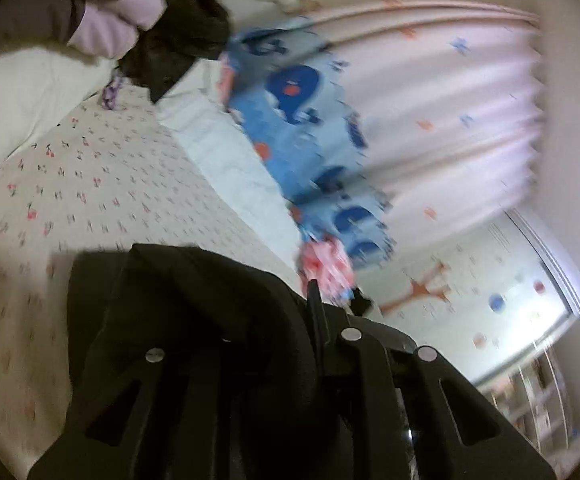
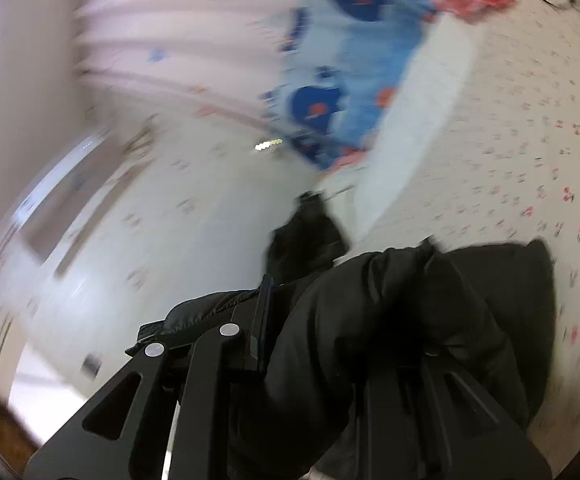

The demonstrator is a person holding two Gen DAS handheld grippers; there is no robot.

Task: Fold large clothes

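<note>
Black padded jacket (image 1: 193, 312) hangs bunched between the two grippers, lifted off the bed (image 1: 89, 184). Heavy blur in both views.

Left gripper (image 1: 322, 320): jaws closed together on a fold of the jacket; the fabric drapes over its left finger and spills toward the bed's cherry-print sheet. Right gripper (image 2: 330, 320): jaws clamped on a thick wad of the same jacket (image 2: 390, 320), which covers the right finger entirely and falls below the frame. A dark loose end sticks up past the jaws in the right wrist view.

Long axis of the jacket: cannot be read with certainty; the cloth is crumpled at each grip and the span between the grippers lies outside both views. In each view the bulk hangs on the bed's side of the gripper.

Around:
- Sheet is white with small red cherries; bare where visible, under and beyond the jacket.
- Along the bed's far edge, a pale folded quilt (image 1: 225, 160) runs lengthwise, with a blue patterned blanket (image 1: 310, 128) against the curtain side of it.
- A pink and red bundle of cloth (image 1: 326, 268) sits at the end of the blue blanket, just beyond the left jaws.
- Toward one far corner of the bed: a dark heap of clothes (image 1: 185, 40), a lilac piece (image 1: 121, 20) and a white pillow (image 1: 21, 88).
- Pleated pale curtain (image 1: 450, 100) with small blue and orange marks behind the bed; wall (image 1: 482, 288) with coloured decals beside it.

Nothing lies between the jacket and the open sheet.
</note>
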